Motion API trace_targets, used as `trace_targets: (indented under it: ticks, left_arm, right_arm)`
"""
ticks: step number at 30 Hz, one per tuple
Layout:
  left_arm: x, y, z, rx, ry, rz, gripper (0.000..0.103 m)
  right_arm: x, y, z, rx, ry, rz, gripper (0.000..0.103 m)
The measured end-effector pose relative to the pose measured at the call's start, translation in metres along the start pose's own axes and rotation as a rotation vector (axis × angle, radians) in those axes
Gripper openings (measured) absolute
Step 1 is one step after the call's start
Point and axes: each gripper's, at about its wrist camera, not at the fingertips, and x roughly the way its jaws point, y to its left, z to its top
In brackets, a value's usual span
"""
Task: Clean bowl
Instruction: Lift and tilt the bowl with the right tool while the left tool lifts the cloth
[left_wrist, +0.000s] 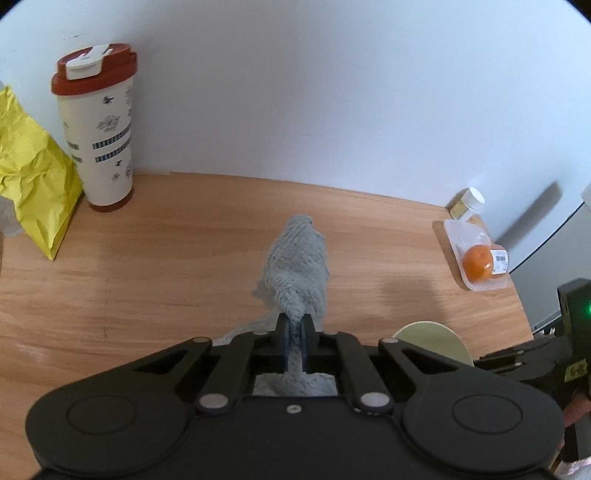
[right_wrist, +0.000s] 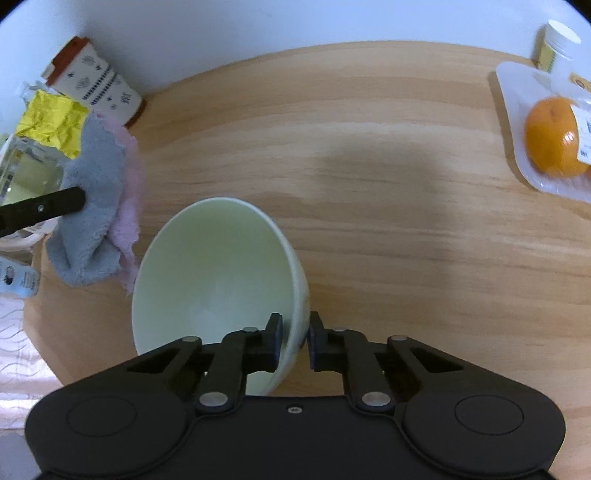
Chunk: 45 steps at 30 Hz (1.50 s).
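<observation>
Right wrist view showed the right tongs (right_wrist: 294, 334) pinching the bowl's (right_wrist: 218, 280) rim, one finger inside and one outside, tipping it above the table (right_wrist: 369, 147) so its mouth faced the cloth (right_wrist: 92, 221), likely for wiping. Left tongs (left_wrist: 294, 332) were pressed onto that grey cloth, bunched for scrubbing, just beside the bowl. Pale green and smooth, the bowl's inside looked nearly spotless.

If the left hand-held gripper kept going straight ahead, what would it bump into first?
Probably just the white wall. The left hand-held gripper, clamping the grey cloth, points across bare wooden table; depth is unclear.
</observation>
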Motion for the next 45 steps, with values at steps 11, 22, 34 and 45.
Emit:
trace_targets:
  ticks: [11,22,34,45]
  left_arm:
    - [0.006,0.009,-0.006,-0.054,0.031,0.002,0.005]
    - [0.002,0.016,-0.014,-0.097,0.035,0.014,0.006]
    - [0.008,0.014,-0.028,-0.123,0.062,0.0,0.006]
    - [0.014,0.004,-0.038,-0.123,0.129,-0.047,0.006]
  right_arm:
    - [-0.007,0.003,0.016,-0.147,0.044,-0.007,0.012]
    - [-0.005,-0.026,0.019,0.023,0.097,0.082,0.018]
    - [-0.002,-0.046,0.017,0.139,0.112,0.236,0.022]
    - [0.012,-0.061,0.012,0.229,0.136,0.388,0.02]
